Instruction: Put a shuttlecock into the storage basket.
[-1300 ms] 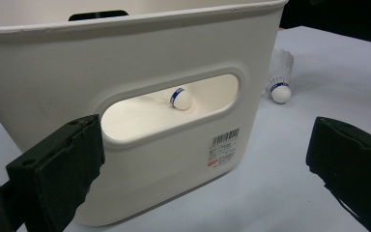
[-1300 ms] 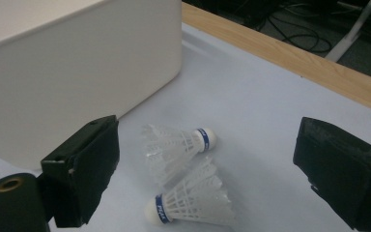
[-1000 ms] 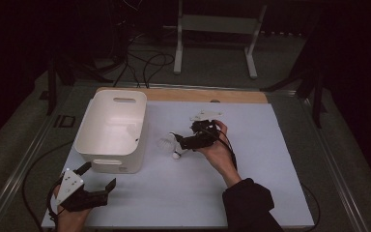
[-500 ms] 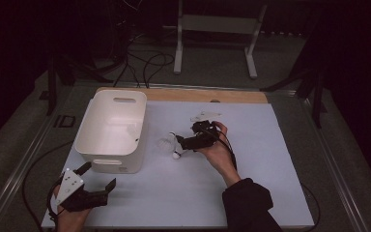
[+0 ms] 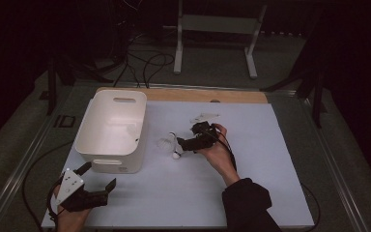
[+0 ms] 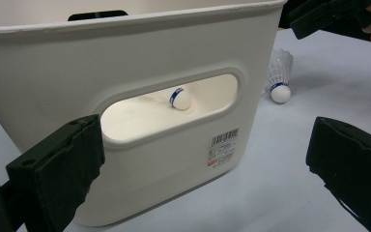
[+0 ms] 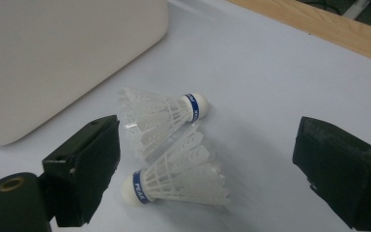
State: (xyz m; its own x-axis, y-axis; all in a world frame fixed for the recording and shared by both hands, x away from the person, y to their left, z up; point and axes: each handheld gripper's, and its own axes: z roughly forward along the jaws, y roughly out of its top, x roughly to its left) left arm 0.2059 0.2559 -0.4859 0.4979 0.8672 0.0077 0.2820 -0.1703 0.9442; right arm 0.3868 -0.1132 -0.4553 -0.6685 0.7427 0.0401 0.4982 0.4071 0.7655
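Jaws of the left gripper [image 5: 99, 187] stood wide apart at the near edge of the table [image 5: 270, 193], holding nothing and facing the white plastic bin [image 5: 111, 133]. Through the bin's handle slot one shuttlecock [image 6: 180, 98] lay inside. Farther on, the right gripper [image 7: 212, 159] was spread open around two shuttlecocks [image 7: 174, 154] lying beside the bin, without touching them

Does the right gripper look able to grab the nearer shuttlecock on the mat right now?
Probably yes. The right gripper is open, its jaws either side of the nearer shuttlecock, nothing between; the second shuttlecock overlaps its feathers.
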